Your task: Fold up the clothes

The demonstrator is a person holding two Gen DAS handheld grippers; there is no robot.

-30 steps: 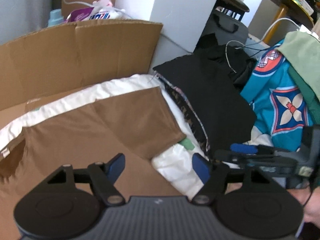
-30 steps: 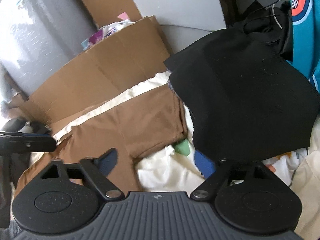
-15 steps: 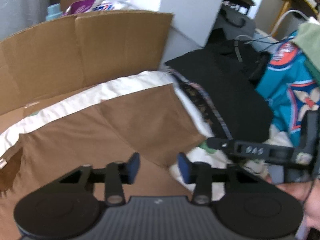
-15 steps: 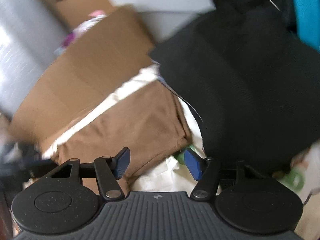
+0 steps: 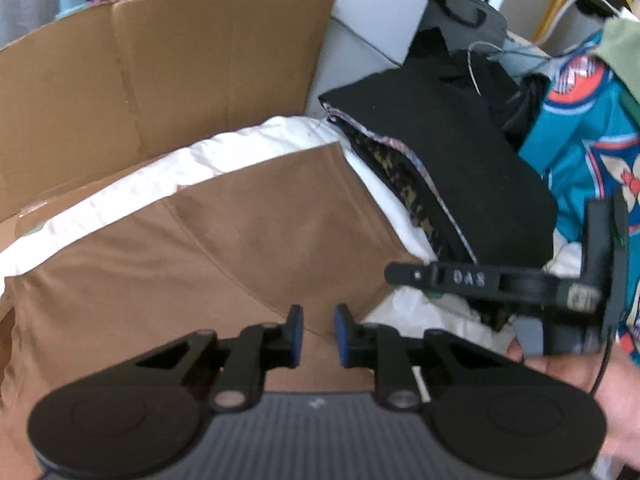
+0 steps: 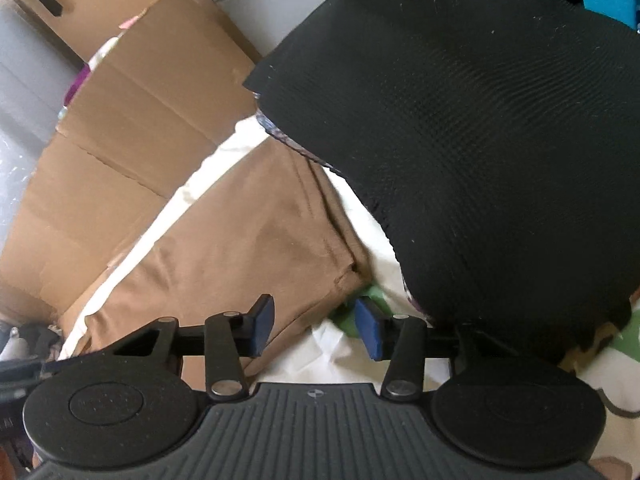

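A brown garment [image 5: 208, 248] lies spread flat on white bedding [image 5: 240, 148]; in the right wrist view the brown garment [image 6: 248, 240] ends in a corner near the fingers. My left gripper [image 5: 319, 336] hovers low over the garment's lower right edge, its jaws drawn close with a narrow gap and no cloth visibly between them. My right gripper [image 6: 316, 328] is open about half-wide above the garment's corner and the bedding. The right gripper [image 5: 500, 280] also shows in the left wrist view, held by a hand [image 5: 560, 364].
A black garment [image 6: 480, 140] is heaped to the right over a patterned cloth. A teal jersey [image 5: 580, 152] lies further right. A cardboard sheet [image 5: 160, 60] stands behind the bedding, against a white wall. Cables and a dark bag sit at the back.
Both grippers' jaws have narrowed from wide open, the left much more. Both have moved closer to the brown garment's right edge and corner.
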